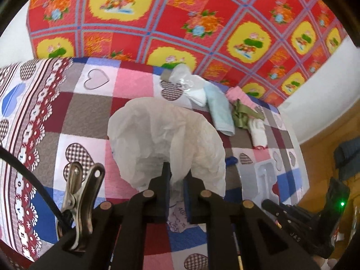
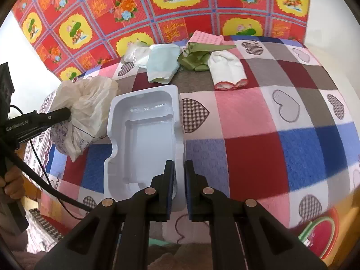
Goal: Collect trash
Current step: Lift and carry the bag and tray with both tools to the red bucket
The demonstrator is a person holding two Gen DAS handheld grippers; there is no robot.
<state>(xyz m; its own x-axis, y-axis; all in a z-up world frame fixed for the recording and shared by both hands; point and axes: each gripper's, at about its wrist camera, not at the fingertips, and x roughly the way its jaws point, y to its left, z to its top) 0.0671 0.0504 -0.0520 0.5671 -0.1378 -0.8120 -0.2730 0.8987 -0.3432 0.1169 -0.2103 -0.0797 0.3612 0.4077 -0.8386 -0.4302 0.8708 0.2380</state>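
My left gripper is shut on the rim of a white plastic bag, which billows open above the patchwork bedspread; the bag also shows in the right wrist view, held by the left gripper's fingers. My right gripper is shut on the edge of a white plastic tray, which lies on the bed just right of the bag. In the left wrist view the tray shows at the right.
At the bed's far side lie a clear crumpled plastic wrapper, a pale blue cloth, a green ribbon, a pink paper and a white rolled cloth. A red and yellow floral sheet hangs behind.
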